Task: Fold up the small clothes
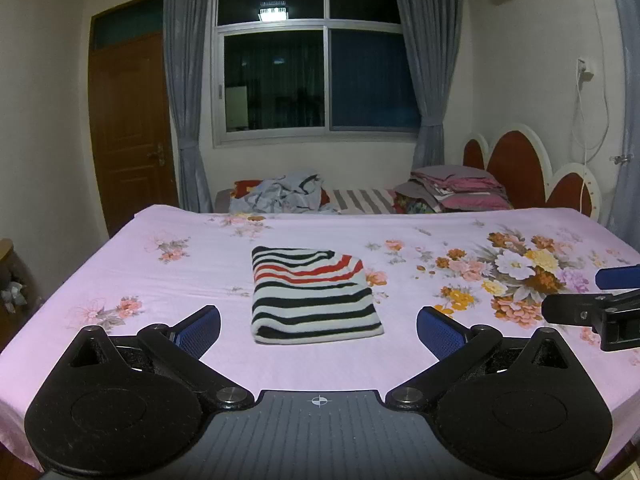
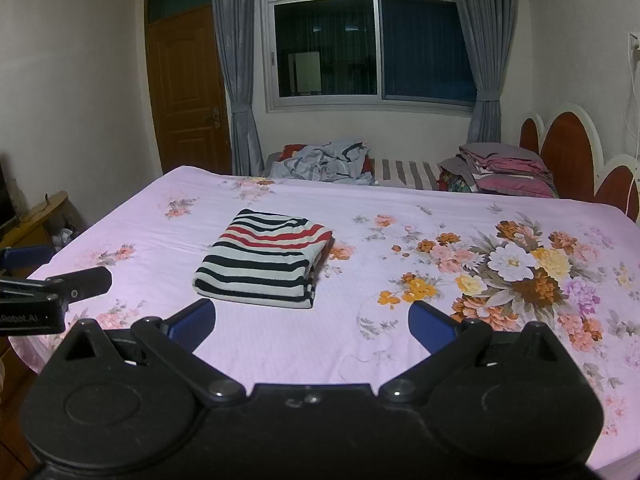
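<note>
A small garment with black, white and red stripes lies folded into a neat rectangle in the middle of the pink floral bed sheet. The right wrist view shows the same striped garment ahead and slightly left. My left gripper hovers just short of its near edge, open, blue pads wide apart, holding nothing. My right gripper is open too, empty, over bare sheet near the garment's right corner. Each gripper appears at the other view's edge: the right gripper and the left gripper.
Beyond the bed's far edge lie a crumpled light-blue cloth, a striped pillow and stacked pink bedding by a red and white headboard. A wooden door and a curtained window stand behind.
</note>
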The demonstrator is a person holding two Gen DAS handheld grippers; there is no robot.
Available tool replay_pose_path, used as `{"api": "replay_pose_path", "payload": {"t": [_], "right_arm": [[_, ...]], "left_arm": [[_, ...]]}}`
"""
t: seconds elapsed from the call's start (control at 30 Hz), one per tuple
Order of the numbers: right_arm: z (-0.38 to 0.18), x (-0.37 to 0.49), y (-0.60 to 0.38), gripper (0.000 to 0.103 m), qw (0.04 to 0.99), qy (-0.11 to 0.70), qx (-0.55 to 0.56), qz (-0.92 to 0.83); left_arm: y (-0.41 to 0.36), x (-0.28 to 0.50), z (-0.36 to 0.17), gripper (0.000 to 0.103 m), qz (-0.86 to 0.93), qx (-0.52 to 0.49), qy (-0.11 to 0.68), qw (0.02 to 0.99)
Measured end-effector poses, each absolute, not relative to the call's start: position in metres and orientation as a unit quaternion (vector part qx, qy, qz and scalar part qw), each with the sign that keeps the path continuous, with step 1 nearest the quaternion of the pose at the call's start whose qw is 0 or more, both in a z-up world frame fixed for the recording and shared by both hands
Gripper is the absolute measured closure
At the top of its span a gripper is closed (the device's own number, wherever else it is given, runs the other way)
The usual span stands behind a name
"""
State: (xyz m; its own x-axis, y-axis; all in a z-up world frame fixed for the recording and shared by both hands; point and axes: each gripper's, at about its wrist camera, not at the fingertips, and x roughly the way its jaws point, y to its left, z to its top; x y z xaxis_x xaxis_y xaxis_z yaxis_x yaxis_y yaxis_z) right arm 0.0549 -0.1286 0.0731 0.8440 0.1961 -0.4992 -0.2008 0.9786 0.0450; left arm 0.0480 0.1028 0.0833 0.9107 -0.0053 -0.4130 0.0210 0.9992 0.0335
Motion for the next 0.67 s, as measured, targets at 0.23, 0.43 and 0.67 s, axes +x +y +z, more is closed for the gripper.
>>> {"api": "replay_pose_path", "payload": {"t": [0.23, 0.43, 0.67], "right_arm": [[0.073, 0.056, -0.132, 0.0, 0.96, 0.258, -0.005, 0.103], [0.074, 0.055, -0.133, 0.0, 0.961, 0.257, -0.005, 0.104], [0.076, 0.055, -0.141, 0.0, 0.961, 0.254, -0.006, 0.106]], "left_arm": [[0.102, 0.046, 0.083, 0.0, -0.008, 0.023, 0.209, 0.978], [0.099, 0.046, 0.083, 0.0, -0.011, 0.029, 0.206, 0.978], [0.098, 0.038, 0.086, 0.0, -0.02, 0.028, 0.189, 0.981]]}}
